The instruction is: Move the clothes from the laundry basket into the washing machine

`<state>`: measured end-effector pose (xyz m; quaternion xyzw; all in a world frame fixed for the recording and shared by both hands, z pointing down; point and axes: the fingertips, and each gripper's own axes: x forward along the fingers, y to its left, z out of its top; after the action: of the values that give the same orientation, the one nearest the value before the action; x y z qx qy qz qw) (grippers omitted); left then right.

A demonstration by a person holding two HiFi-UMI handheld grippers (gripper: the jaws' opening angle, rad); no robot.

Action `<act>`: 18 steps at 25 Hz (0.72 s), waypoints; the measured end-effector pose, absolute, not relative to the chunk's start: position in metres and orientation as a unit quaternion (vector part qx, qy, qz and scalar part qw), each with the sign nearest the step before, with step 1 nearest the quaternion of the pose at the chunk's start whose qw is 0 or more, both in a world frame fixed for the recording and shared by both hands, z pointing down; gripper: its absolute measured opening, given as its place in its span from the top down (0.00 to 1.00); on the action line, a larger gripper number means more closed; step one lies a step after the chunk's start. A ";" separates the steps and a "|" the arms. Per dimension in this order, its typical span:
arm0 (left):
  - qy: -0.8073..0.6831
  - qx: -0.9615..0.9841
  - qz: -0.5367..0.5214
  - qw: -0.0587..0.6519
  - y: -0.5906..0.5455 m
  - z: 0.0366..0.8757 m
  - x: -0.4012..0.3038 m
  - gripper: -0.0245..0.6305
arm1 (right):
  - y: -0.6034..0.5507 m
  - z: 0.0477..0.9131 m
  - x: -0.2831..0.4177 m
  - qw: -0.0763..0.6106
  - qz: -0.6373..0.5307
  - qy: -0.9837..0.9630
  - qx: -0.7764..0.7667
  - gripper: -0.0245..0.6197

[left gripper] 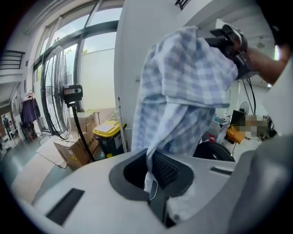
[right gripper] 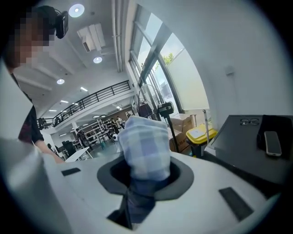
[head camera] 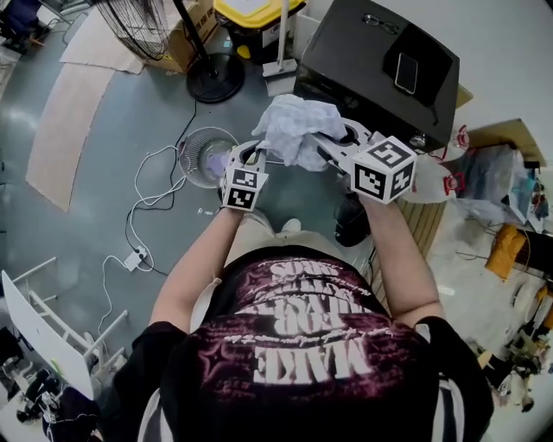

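Note:
A pale blue checked cloth hangs bunched in the air between both grippers, in front of the person's chest. My left gripper is shut on a lower fold of the checked cloth. My right gripper is shut on the cloth's other end, with fabric wedged between its jaws. A round wire laundry basket stands on the floor below, something purple inside. A black box-shaped machine with a flat closed top stands just beyond the cloth, at the right.
A phone lies on the black machine's top. A standing fan's round base, a yellow-lidded bin and cardboard boxes sit behind. White cables trail on the grey floor at the left, near a white rack.

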<state>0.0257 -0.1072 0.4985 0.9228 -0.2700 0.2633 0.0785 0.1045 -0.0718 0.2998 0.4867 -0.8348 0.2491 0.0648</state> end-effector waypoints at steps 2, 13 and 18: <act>-0.276 0.927 0.237 0.093 -0.111 0.480 0.031 0.95 | -0.062 0.307 0.123 0.063 0.254 -0.824 0.503 0.80; -0.214 0.960 0.138 0.117 -0.089 0.391 0.089 0.95 | -0.018 0.363 0.185 0.106 0.272 -0.761 0.579 0.80; -0.152 0.980 0.087 0.095 -0.060 0.345 0.122 0.95 | -0.006 0.379 0.193 0.107 0.292 -0.729 0.609 0.80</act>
<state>0.1219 -0.0604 0.3454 0.9801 -0.1515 0.0869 0.0947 0.1930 -0.0058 0.3788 0.6092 -0.7294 0.2921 0.1073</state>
